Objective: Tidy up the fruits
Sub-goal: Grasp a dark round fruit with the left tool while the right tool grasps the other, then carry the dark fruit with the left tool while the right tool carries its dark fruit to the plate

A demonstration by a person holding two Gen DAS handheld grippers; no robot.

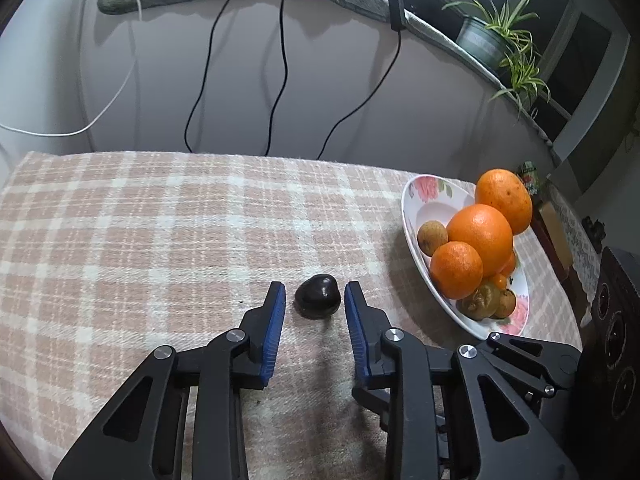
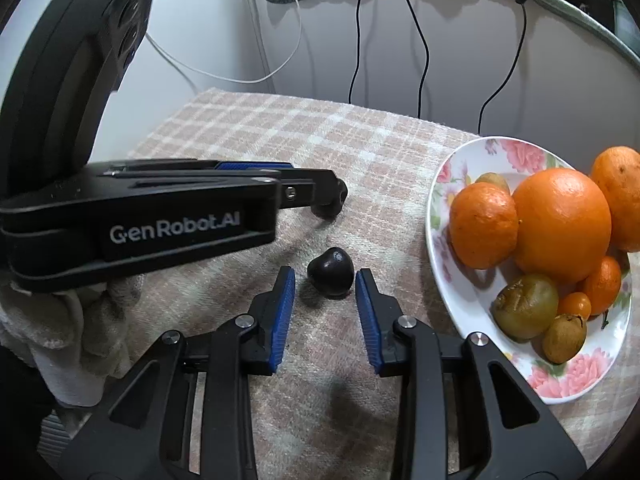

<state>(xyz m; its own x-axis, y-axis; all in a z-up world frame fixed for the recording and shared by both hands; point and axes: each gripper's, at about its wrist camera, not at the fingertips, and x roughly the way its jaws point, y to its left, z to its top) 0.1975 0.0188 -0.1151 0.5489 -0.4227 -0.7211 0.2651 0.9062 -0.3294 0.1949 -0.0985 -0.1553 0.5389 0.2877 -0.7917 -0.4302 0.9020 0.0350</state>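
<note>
Left wrist view, left to right: plaid-covered table (image 1: 160,220), then left gripper (image 1: 315,288) at lower centre. Jaws are part open and empty. The dark fruit (image 1: 318,298) lies on the cloth right at the tip line, between the blue pads and touching neither, slightly closer to the right-hand pad. Floral plate (image 1: 408,216) with oranges (image 1: 480,236) and small brownish fruits sits at frame right, apart from the dark fruit.

Right wrist view: the left gripper is side-on at frame left, with its tip just above the fruit in frame. Right gripper (image 2: 325,275) at lower centre has jaws part open and empty, with the fruit at its tips too.

Judgement: either could close on it; I can't tell which is nearer. The fruit is roundish with no useful long axis. The carry goes toward frame right to the plate.
</note>
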